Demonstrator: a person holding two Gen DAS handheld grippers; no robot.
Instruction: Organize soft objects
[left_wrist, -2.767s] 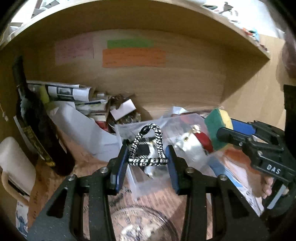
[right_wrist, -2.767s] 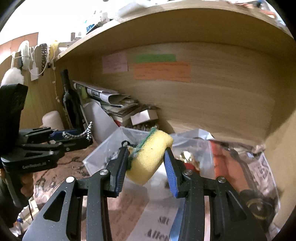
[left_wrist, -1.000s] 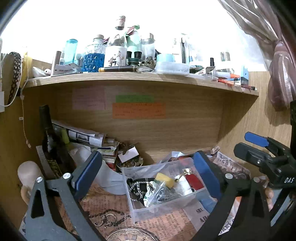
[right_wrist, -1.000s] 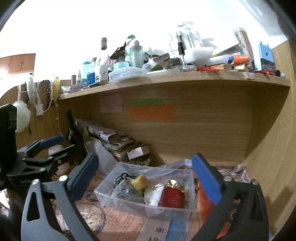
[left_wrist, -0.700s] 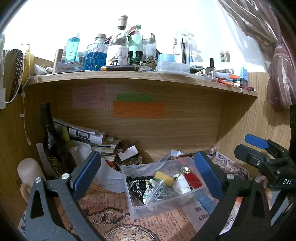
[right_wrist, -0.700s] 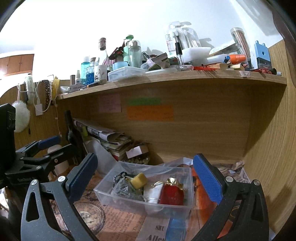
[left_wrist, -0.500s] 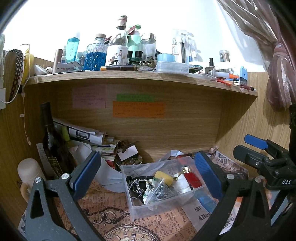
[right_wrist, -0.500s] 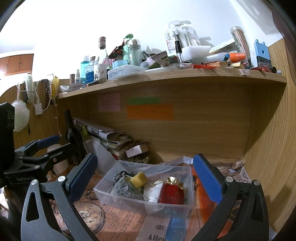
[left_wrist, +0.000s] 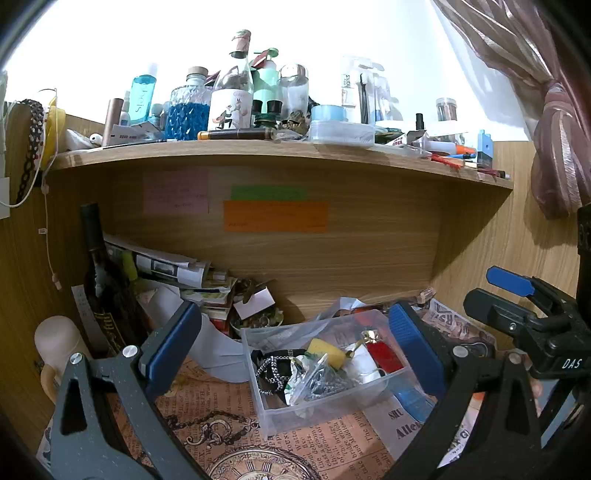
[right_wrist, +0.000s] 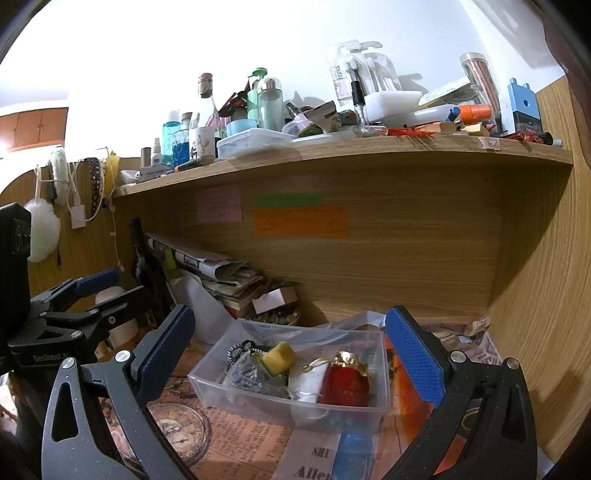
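A clear plastic bin (left_wrist: 258, 334) (right_wrist: 207, 373) sits on the desk under the shelf. In it lie a yellow sponge (left_wrist: 327, 350) (right_wrist: 280, 356), a black-and-white braided cord (left_wrist: 271, 373) (right_wrist: 236, 349), a red pouch (left_wrist: 384, 356) (right_wrist: 345, 384) and a clear bag of small metal parts (left_wrist: 314, 380). My left gripper (left_wrist: 293, 345) is open and empty, held back from the bin. My right gripper (right_wrist: 290, 356) is open and empty too. Each shows in the other's view, the right one (left_wrist: 524, 306) at the right, the left one (right_wrist: 88, 299) at the left.
A dark wine bottle (left_wrist: 101, 280) (right_wrist: 146, 266), rolled papers (left_wrist: 166, 266) and a paper stack (right_wrist: 229, 284) crowd the back left. The shelf (left_wrist: 280, 151) above carries several bottles. Printed paper (left_wrist: 221, 417) covers the desk. A wooden side wall (right_wrist: 535, 295) stands right.
Both grippers let go of the cord and the sponge, which now lie in the bin, opened wide and drew back. Over the last second they barely moved.
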